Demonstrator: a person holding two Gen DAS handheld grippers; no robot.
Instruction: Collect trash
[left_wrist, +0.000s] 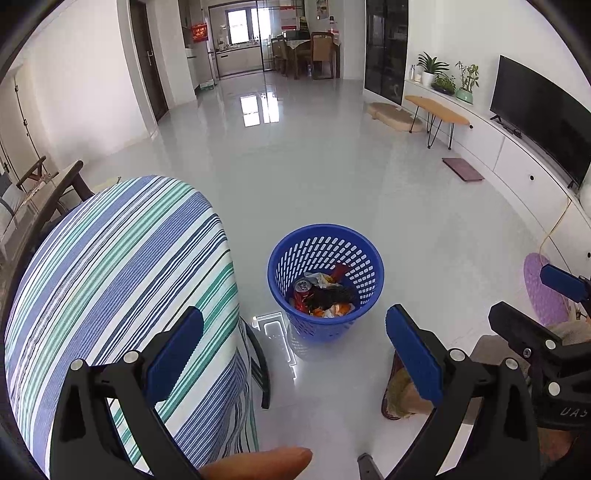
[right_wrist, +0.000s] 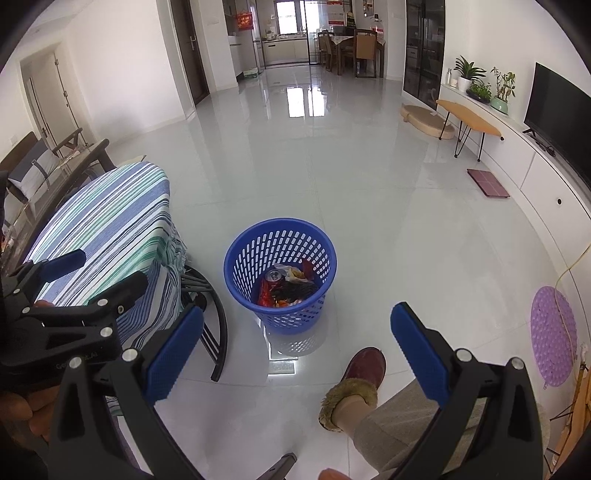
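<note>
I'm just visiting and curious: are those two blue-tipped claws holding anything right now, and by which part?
Nothing is held. The left gripper and right gripper are both open and empty; the trash lies in the blue perforated plastic basket on the floor.

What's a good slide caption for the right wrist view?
Open right gripper faces a blue basket holding trash, including a can, beside a striped-cloth table.
</note>
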